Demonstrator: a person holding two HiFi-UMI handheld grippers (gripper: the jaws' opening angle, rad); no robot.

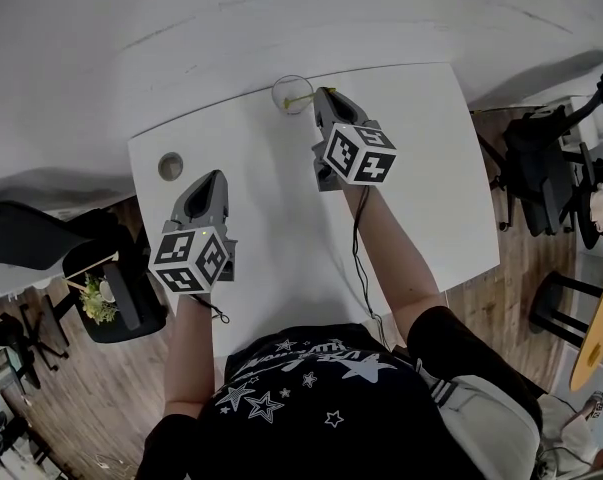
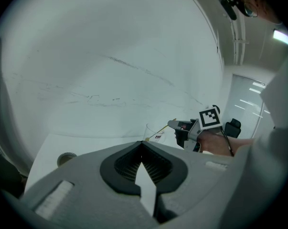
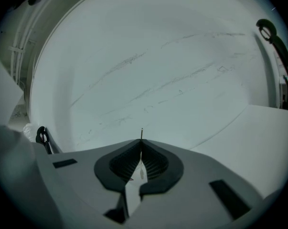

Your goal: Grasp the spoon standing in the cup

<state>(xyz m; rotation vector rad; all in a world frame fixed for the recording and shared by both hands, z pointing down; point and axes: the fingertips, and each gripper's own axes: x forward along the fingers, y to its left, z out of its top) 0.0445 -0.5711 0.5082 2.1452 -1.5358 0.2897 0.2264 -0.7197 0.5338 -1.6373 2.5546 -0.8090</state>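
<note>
So on the left, the left gripper (image 1: 212, 180) hangs over the white table (image 1: 271, 208) with its jaws pressed together on nothing, well apart from the cup. Up at the table's far edge sits the clear cup (image 1: 289, 92), and the thin gold spoon (image 1: 302, 100) leans out of it to the right, its handle running straight into the tip of the right gripper (image 1: 324, 96). That one's clamped on the handle, a sliver poking out past the closed jaws in the right gripper view.
</note>
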